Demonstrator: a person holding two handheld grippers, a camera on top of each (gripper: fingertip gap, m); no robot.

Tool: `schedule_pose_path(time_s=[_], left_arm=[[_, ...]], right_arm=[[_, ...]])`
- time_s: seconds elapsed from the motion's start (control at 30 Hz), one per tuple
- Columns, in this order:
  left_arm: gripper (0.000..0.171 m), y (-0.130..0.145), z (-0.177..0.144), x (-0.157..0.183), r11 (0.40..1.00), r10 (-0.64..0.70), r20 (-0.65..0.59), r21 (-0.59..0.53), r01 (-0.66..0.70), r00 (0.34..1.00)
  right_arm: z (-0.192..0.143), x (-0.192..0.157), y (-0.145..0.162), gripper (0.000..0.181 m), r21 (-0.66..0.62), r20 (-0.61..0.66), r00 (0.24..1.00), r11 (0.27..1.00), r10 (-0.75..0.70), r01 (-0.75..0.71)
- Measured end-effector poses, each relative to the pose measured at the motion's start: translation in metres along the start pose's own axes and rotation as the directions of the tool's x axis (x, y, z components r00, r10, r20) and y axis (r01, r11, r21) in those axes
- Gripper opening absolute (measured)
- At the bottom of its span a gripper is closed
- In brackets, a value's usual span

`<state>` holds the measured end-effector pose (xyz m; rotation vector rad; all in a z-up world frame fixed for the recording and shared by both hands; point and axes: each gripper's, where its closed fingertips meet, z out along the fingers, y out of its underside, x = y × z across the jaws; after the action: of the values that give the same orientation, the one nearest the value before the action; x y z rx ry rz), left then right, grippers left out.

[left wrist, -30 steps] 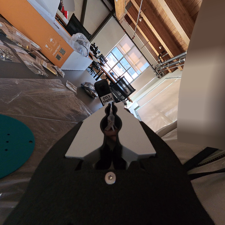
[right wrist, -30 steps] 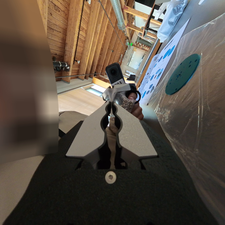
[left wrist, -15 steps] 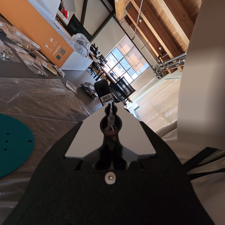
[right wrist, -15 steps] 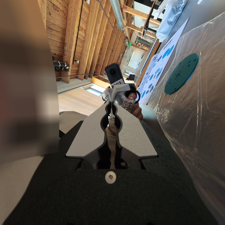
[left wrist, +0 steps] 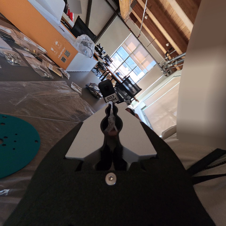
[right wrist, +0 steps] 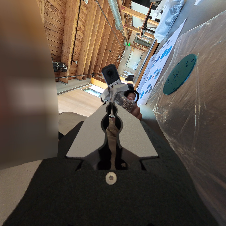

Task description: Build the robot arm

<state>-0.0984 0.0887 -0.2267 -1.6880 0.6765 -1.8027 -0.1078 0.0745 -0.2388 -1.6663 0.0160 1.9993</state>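
Note:
Both grippers are held up off the table, tip to tip, each pinching the same small clear plastic bag of dark screws (right wrist: 126,104). My left gripper (left wrist: 110,105) is shut on one edge of the bag (left wrist: 111,121), which shows as crumpled film between its jaws. My right gripper (right wrist: 111,104) is shut on the other edge. The right gripper's camera body (left wrist: 106,88) faces me in the left wrist view. The left gripper's camera body (right wrist: 110,74) and a hand (right wrist: 135,112) holding it show in the right wrist view.
A teal round plate with holes (left wrist: 15,140) lies under clear plastic sheeting (left wrist: 46,101) on the dark table; it also shows in the right wrist view (right wrist: 179,74). An orange and white box (left wrist: 40,35), bagged small parts (left wrist: 40,68) and a printed sheet (right wrist: 159,66) lie farther off. Only a small space, under 4 cm, lies between the two pairs of fingers.
Both grippers stay shut on the bag. The left wrist view has shifted slightly, so more of the teal plate shows.

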Motion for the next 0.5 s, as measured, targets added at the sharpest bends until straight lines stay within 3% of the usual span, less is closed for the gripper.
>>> schedule_pose_path(time_s=[0.5], left_arm=[[0.001, 0.0073, 0.0029, 0.0014, 0.999, 0.027, 0.021, -0.037, -0.027, 0.999]], right_arm=[[-0.0008, -0.0003, -0.0002, 0.000, -0.001, 0.002, 1.000, 1.000, -0.002, 0.002]])
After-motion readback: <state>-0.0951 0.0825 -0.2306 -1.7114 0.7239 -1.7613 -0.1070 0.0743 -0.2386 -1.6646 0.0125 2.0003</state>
